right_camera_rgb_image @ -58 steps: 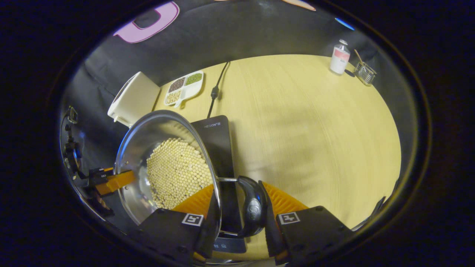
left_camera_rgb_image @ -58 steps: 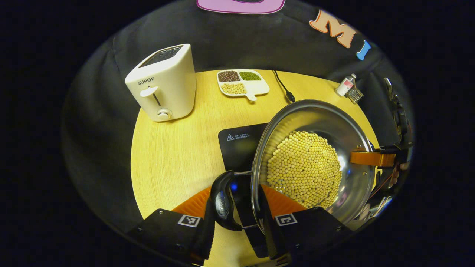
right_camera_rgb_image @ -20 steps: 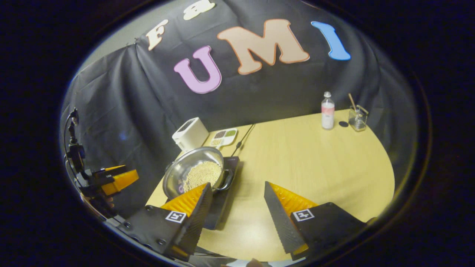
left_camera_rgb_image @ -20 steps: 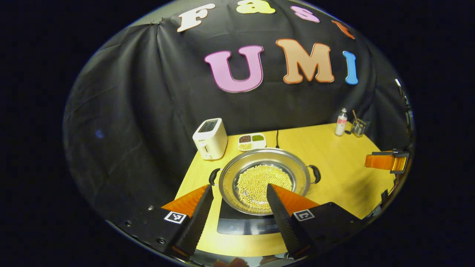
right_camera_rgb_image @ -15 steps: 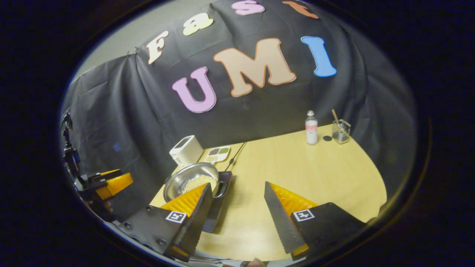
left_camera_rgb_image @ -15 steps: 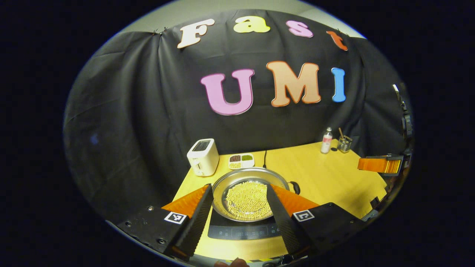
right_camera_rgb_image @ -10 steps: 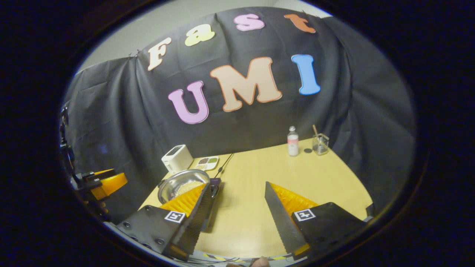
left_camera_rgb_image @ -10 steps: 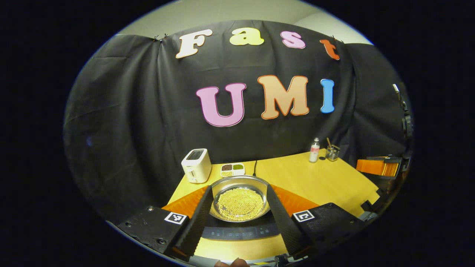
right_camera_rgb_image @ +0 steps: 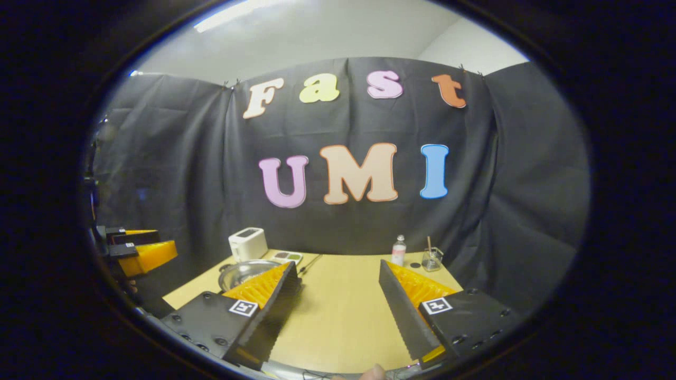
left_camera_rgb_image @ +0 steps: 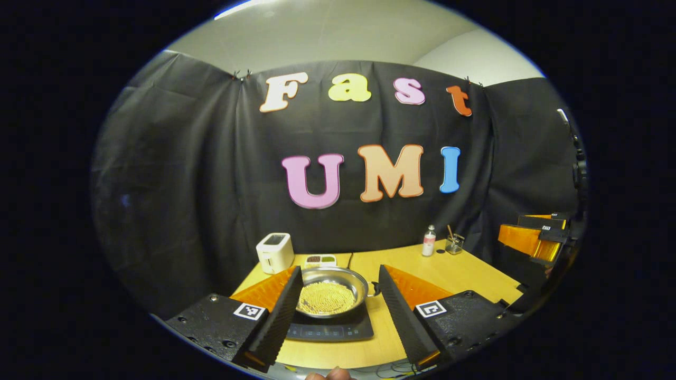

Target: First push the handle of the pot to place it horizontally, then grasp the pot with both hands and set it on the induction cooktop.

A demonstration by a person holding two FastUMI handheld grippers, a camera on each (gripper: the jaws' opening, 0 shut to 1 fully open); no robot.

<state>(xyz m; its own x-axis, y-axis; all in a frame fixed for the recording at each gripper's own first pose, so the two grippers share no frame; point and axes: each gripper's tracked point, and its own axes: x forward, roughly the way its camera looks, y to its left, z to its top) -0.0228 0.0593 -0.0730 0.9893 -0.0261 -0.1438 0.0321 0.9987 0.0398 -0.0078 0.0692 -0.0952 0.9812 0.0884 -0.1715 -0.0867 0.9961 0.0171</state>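
Note:
A steel pot (left_camera_rgb_image: 330, 293) full of pale beans sits on the black induction cooktop (left_camera_rgb_image: 330, 330) on the wooden table. One black side handle (left_camera_rgb_image: 376, 288) shows at its right. My left gripper (left_camera_rgb_image: 339, 269) is open and held back from the pot, which appears far off between its fingers. My right gripper (right_camera_rgb_image: 338, 264) is open too, over the table to the right of the pot (right_camera_rgb_image: 243, 272), holding nothing. The right gripper (left_camera_rgb_image: 533, 240) appears at the right edge of the left gripper view, and the left gripper (right_camera_rgb_image: 140, 250) at the left edge of the right gripper view.
Behind the pot stand a white toaster (left_camera_rgb_image: 274, 252) and a divided tray of beans (left_camera_rgb_image: 319, 259), with a black cord beside it. A small bottle (left_camera_rgb_image: 429, 240) and a glass jar (left_camera_rgb_image: 453, 244) stand at the table's far right. Bare tabletop (right_camera_rgb_image: 338, 311) lies right of the cooktop.
Both grippers let go of the pot's handles, opened, and drew back and upward. The pot now rests on the cooktop and looks smaller and farther in both views.

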